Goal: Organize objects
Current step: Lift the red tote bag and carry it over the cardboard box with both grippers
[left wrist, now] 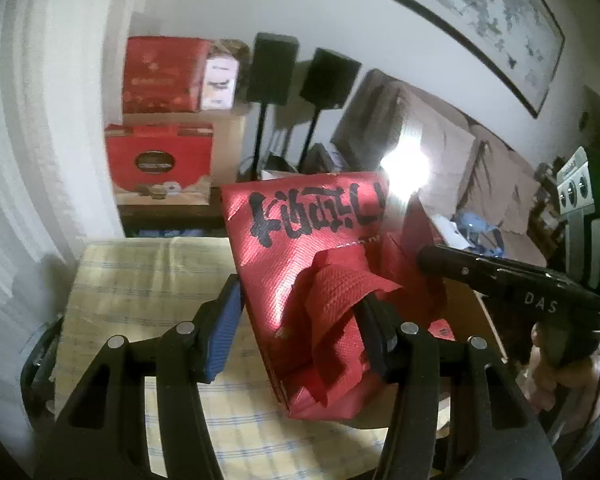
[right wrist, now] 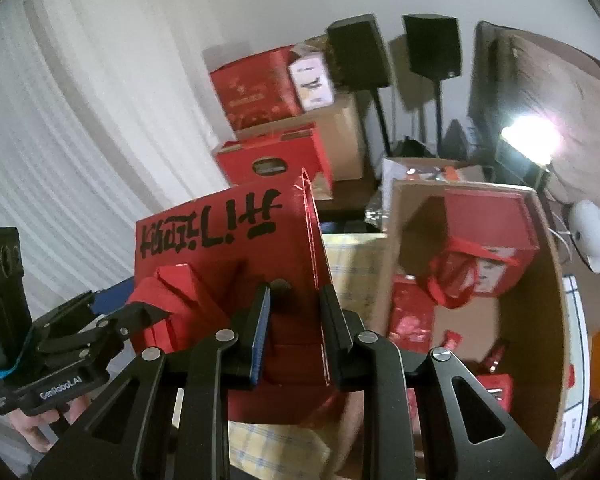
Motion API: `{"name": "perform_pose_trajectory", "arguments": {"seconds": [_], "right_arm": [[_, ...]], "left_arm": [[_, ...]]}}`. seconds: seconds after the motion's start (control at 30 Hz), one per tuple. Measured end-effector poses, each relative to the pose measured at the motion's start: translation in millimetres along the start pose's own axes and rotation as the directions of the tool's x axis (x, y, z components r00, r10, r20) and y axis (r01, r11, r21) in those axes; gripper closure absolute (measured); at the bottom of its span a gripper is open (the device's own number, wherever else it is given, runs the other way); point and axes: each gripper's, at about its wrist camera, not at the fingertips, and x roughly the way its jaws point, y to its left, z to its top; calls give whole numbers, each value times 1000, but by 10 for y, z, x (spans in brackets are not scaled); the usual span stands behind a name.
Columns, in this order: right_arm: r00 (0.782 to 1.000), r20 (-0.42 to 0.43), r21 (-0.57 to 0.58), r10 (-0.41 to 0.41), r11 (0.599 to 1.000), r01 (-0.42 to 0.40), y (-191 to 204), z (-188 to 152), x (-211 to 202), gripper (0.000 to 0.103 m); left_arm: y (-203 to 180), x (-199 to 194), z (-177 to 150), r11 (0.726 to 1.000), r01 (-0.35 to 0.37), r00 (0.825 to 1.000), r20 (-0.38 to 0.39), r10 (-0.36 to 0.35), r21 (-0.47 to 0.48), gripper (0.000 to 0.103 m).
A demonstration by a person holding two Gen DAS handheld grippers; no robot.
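red bag carried by two grippers toward the box

left wrist view: held the red bag [left wrist: 300, 248] above the checked tablecloth [left wrist: 140, 280], probably to keep it clear of the table during the carry. left gripper [left wrist: 300, 332] half spread, its right finger pushed under the folded handle strap [left wrist: 340, 300], its blue-padded left finger [left wrist: 224, 332] beside the bag's edge; cannot tell if the pads really pressed. right gripper seen at the right, reaching the bag's far side.

right wrist view: right gripper [right wrist: 296, 320] nearly pressed together, pinching the thin side fold of the bag [right wrist: 220, 240], likely to keep the soft bag stretched and flat. printed letters upside down here. open cardboard box [right wrist: 548, 280] just beside, already with red packages inside, so judged the intended place for the bag.
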Motion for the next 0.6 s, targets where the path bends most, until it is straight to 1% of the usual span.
{"name": "perform_pose_trajectory", "arguments": {"seconds": [0.2,0.37,0.6], "right_arm": [[999,5,40,-40,998,39,-307,-63,-173,78],[998,12,67,-61,996,61,-502,-123,-295,78],[995,14,109,-97,990,95,-809,-196,-425,78]], "left_arm": [[-317,143,5,999,34,999,-26,-33,28,53],[-508,271,16,998,55,997,-48,-53,43,53],[-781,475,-55,994,85,993,-93,-79,62,53]]}}
